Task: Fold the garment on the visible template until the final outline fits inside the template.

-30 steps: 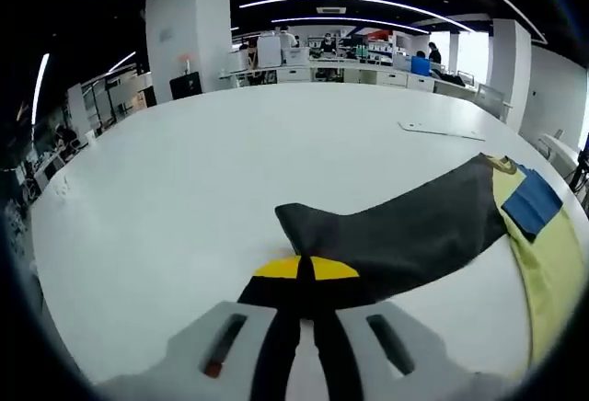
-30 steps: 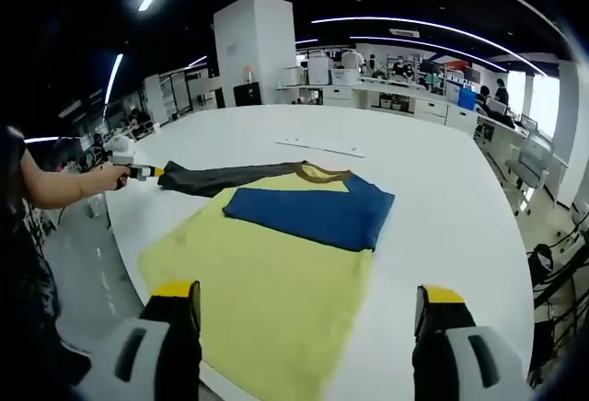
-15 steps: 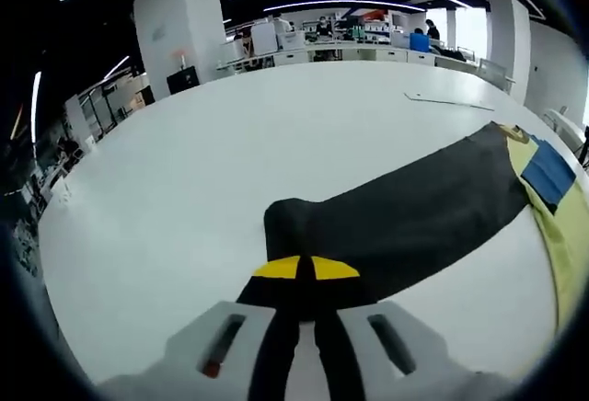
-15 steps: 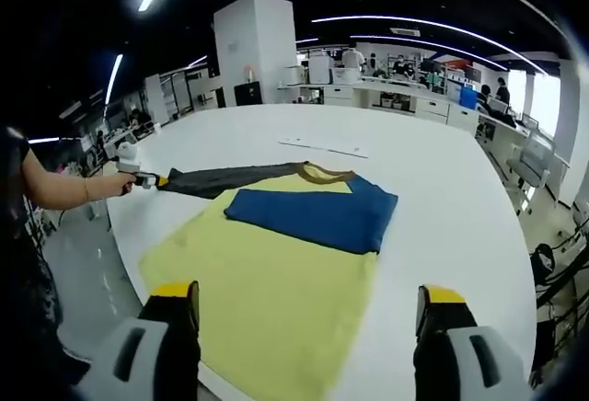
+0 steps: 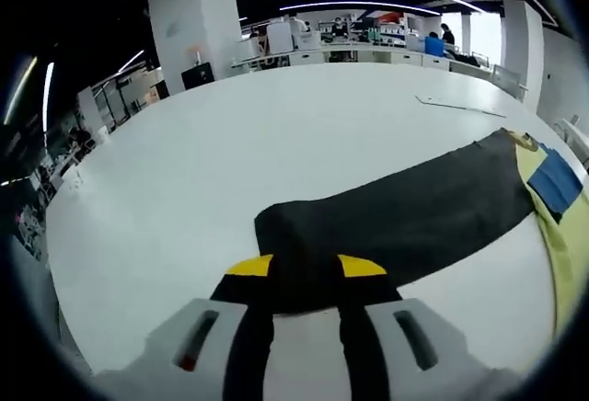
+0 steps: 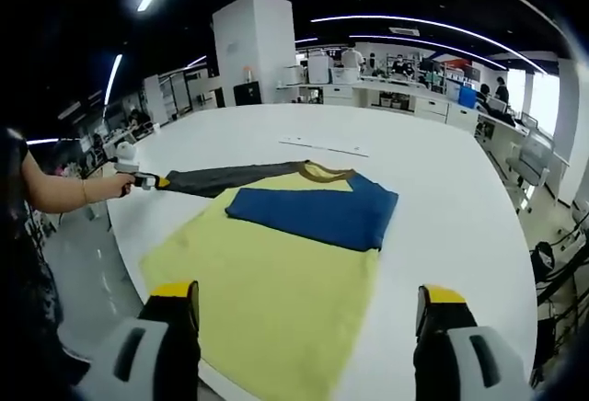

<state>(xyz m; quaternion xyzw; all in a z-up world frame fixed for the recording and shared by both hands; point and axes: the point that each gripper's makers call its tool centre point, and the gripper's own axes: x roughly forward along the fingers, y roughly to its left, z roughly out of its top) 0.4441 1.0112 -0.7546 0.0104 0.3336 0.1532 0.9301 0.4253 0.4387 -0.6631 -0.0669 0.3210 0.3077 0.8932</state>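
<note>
Big open-plan office in the background, desks and strip lights, and everything happens on a huge white round table (image 6: 442,199).

Jaws first: the left gripper (image 5: 305,272) was pinched right on the cuff of the dark grey sleeve (image 5: 405,222) half a second ago, yellow tips touching. Now the tips have parted a little and the cuff lies loose between them, so I'd say it has just let go after pulling the sleeve out straight. Sleeve looks flat and stretched now, hardly any bunching. The right gripper (image 6: 308,314) hasn't budged, jaws wide apart, holding nothing, hovering over the near hem.

Garment itself (image 6: 267,300) lies spread in the middle of the table: soft yellow knit body, matte, with a blue sleeve (image 6: 313,212) already folded across the chest and a brownish ribbed collar (image 6: 322,173). I can't make out the template under it. Next fold is probably that grey sleeve going inward.
</note>
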